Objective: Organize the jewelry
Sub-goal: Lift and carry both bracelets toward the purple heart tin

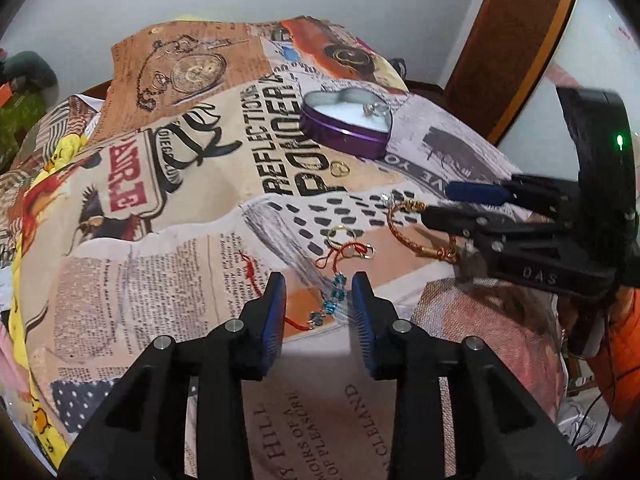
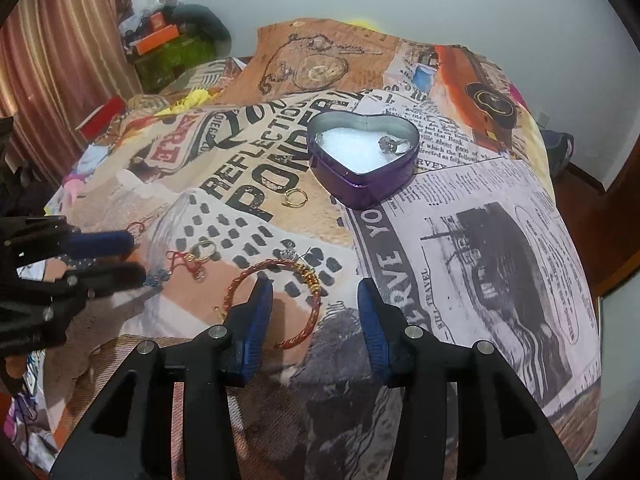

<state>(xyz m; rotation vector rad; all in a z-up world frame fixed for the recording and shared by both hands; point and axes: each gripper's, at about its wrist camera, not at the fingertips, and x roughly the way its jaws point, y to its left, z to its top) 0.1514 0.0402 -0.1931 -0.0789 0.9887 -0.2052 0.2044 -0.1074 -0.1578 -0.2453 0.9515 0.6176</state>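
A purple heart-shaped tin (image 1: pixel 343 136) (image 2: pixel 360 184) stands open on the printed cloth with a silver ring (image 1: pixel 374 109) (image 2: pixel 394 145) on its white lining. A small gold ring (image 1: pixel 340 169) (image 2: pixel 294 197) lies in front of it. A red-gold twisted bangle (image 1: pixel 416 236) (image 2: pixel 276 300) lies nearer. A red thread bracelet with blue beads (image 1: pixel 334 300) and a gold hoop (image 1: pixel 340 233) (image 2: pixel 202 250) lie beside it. My left gripper (image 1: pixel 318 296) is open over the blue beads. My right gripper (image 2: pixel 316 304) is open over the bangle; it also shows in the left wrist view (image 1: pixel 444 202).
The cloth (image 1: pixel 200 208) (image 2: pixel 480 240) covers a rounded table. Clutter and boxes (image 2: pixel 168 40) sit at the back left by a curtain. A wooden frame (image 1: pixel 512 40) stands at the right.
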